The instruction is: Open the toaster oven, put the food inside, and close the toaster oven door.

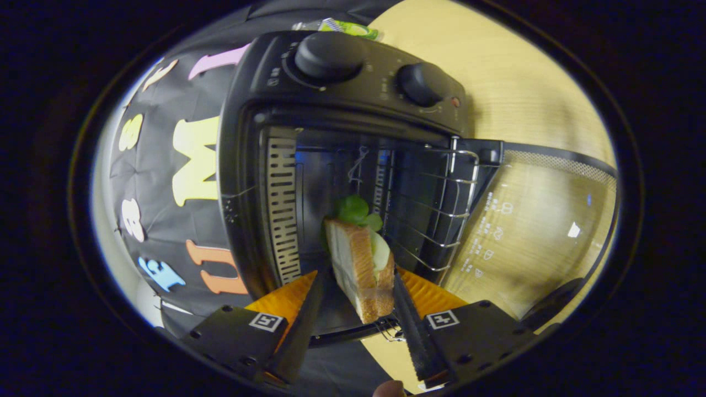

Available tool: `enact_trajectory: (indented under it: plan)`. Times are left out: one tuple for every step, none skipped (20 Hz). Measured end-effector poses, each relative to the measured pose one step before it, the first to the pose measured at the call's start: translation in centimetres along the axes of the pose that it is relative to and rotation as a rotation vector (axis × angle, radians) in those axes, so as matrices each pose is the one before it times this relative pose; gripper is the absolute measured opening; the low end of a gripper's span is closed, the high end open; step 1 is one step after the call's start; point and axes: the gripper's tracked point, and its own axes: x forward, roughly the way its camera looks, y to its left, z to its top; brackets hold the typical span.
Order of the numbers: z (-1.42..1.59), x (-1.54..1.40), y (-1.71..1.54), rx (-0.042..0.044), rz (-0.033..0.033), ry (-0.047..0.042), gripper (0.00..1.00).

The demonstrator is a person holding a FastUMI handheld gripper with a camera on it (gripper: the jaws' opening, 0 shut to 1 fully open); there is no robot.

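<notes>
Seen at a roll: toaster oven (353, 99) standing wide open on a pale wooden table (513, 82), black-bodied, with its control panel along the far edge of the opening. Two round black knobs on that panel, the larger (330, 55) to the left and the smaller (422, 82) to the right, plus one small red light (455, 102) beside the smaller knob.

One glass door (529, 231), swung fully out to the right, with the wood grain showing through it, white printed symbols on the pane and a dark mesh-edged frame. One wire rack (441, 209) inside the dark cavity, drawn partly out toward the door. One slotted metal wall panel on the cavity's left.

One sandwich (358, 264) at the mouth of the oven, just inside the near rim: pale bread slices with golden-brown crust, a light filling between them, and green lettuce (353, 208) poking out at the far end.

Gripper (357, 274) released, fingers spread either side of the sandwich. Right-hand finger lying against the crust; left-hand finger clearly apart from the bread, dark space between the two. Whether the sandwich rests on the rack or on the oven floor: impossible to tell.

One small green-and-white object (347, 27) on the table beyond the oven, too blurred to identify. One fingertip (389, 389) of a person at the very near edge, below the gripper.
</notes>
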Motion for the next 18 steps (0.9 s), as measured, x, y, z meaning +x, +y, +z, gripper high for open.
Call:
enact_trajectory:
  plan:
    - [-0.174, -0.055, -0.037, -0.00709, -0.02140, 0.00153, 0.83]
    - [0.073, -0.204, 0.055, 0.00738, -0.00741, -0.00313, 0.84]
    - [-0.108, -0.096, 0.179, 0.00571, -0.00242, 0.00316, 0.85]
    - [-0.482, -0.139, 0.015, 0.00797, -0.00715, 0.01615, 0.86]
    - [-0.632, -0.226, 0.131, 0.00078, 0.00217, 0.02085, 0.87]
    - [-0.620, -0.238, -0.168, -0.00519, -0.01207, 0.02599, 0.89]
    - [-0.266, -0.191, -0.133, -0.00235, -0.00807, 0.00479, 0.91]
    - [-0.079, -0.101, -0.063, -0.00296, -0.01070, -0.00238, 0.92]
    - [0.067, -0.446, -0.060, -0.01279, -0.01082, -0.00695, 0.93]
    - [0.010, -0.128, -0.222, -0.02514, -0.02074, -0.00866, 0.92]
    - [-0.262, -0.113, -0.459, -0.03151, -0.03112, 0.01015, 0.92]
    - [-0.319, -0.109, -0.265, -0.01960, -0.02061, 0.01305, 0.93]
    - [-0.339, -0.305, -0.251, -0.02049, -0.02772, 0.01343, 0.95]
    - [-0.131, -0.176, -0.132, -0.01435, -0.01068, 0.00452, 0.97]
    - [-0.195, -0.230, -0.214, -0.01519, -0.01863, 0.00190, 0.99]
    - [0.028, -0.226, -0.126, -0.01158, -0.01117, -0.00027, 0.99]
    - [-0.055, -0.324, -0.154, -0.00991, -0.01423, 0.00384, 0.99]
    - [-0.058, -0.361, -0.129, -0.00459, -0.01223, 0.00643, 1.00]
